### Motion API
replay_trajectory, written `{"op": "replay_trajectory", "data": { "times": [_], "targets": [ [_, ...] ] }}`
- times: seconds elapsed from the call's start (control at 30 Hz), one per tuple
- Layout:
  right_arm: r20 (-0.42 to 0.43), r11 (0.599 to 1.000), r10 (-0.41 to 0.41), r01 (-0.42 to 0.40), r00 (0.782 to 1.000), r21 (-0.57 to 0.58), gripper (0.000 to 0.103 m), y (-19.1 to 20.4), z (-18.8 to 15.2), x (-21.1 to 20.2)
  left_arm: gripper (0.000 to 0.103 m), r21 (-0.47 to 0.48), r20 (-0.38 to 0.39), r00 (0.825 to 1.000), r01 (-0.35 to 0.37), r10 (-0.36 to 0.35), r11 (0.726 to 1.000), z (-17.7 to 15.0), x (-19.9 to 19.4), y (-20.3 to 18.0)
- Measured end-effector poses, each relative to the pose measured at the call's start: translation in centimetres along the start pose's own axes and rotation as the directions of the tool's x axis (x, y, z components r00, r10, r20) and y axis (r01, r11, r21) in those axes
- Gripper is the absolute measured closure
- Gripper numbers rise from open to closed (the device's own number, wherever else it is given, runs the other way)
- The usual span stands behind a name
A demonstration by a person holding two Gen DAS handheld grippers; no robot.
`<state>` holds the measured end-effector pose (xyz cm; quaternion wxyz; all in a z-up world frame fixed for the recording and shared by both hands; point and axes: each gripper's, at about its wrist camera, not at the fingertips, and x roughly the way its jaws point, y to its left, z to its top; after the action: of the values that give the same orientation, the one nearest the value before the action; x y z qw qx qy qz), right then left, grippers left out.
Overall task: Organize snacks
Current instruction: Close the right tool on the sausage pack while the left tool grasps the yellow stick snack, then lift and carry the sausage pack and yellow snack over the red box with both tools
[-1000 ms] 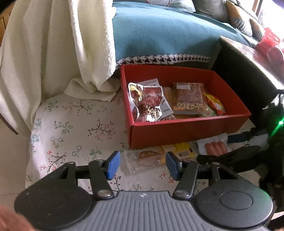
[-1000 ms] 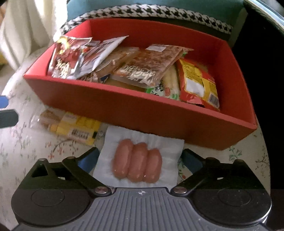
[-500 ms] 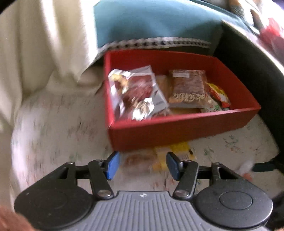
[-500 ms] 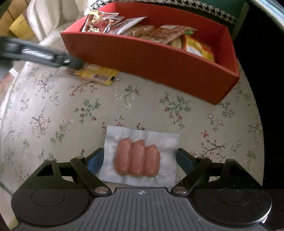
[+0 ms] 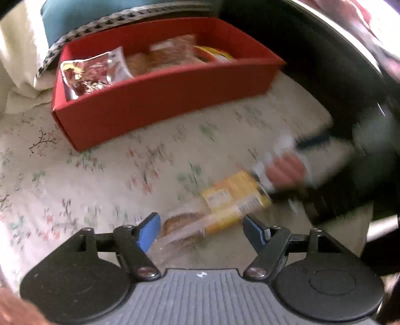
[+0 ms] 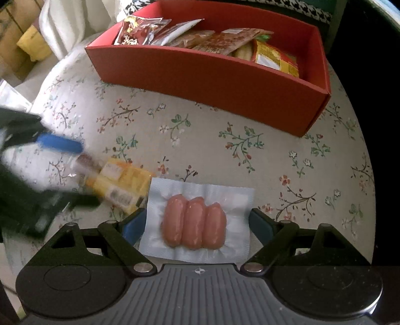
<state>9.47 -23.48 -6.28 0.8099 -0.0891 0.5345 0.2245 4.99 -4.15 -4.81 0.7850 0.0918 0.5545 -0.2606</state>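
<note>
A red box [image 5: 160, 100] holding several snack packets stands at the back of the floral cloth; it also shows in the right wrist view [image 6: 215, 75]. My left gripper [image 5: 202, 228] is open, its blue fingers on either side of a yellow-and-clear bread packet [image 5: 215, 212] lying on the cloth. My right gripper [image 6: 197, 225] is open around a clear vacuum pack of three sausages [image 6: 196, 222]. The bread packet [image 6: 120, 185] lies just left of the sausage pack, with the blurred left gripper [image 6: 60, 145] over it. The sausage pack [image 5: 285, 170] appears blurred at the right in the left wrist view.
A cream towel [image 5: 15, 50] and a teal cushion [image 5: 75, 17] lie behind the box. A dark table [image 5: 337, 75] rises on the right. Cardboard boxes [image 6: 27, 42] sit off the cushion's left edge.
Both grippers pulled back from the red box toward the near side of the cloth. The bread packet and sausage pack came along between their fingers. The left view swung right.
</note>
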Motion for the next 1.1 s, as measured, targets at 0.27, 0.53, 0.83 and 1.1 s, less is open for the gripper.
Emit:
{"op": "replay_trajectory", "data": {
  "times": [0.27, 0.53, 0.83, 1.1],
  "targets": [
    [-0.006, 1.0, -0.014, 0.014, 1.0, -0.016, 0.012, -0.6, -0.8, -0.3, 0.038, 0.457, 0.057, 0.987, -0.16, 0.15, 0.875, 0.1, -1.7, -4.2],
    [-0.012, 0.999, -0.032, 0.032, 0.999, -0.025, 0.011, -0.8, -0.6, -0.2, 0.039, 0.46, -0.067, 0.996, -0.023, 0.061, 0.888, 1.8, 2.6, -3.5],
    [0.004, 0.999, -0.039, 0.039, 0.999, 0.003, 0.014, -0.9, -0.3, -0.5, 0.073, 0.308, -0.031, 0.994, -0.09, 0.104, 0.947, 0.9, 1.7, -4.7],
    [0.037, 0.999, -0.036, 0.035, 0.999, 0.029, 0.018, -1.0, -0.1, -1.6, 0.081, 0.187, 0.035, 0.986, -0.164, 0.161, 0.969, -0.1, -1.4, -3.9]
  ]
}}
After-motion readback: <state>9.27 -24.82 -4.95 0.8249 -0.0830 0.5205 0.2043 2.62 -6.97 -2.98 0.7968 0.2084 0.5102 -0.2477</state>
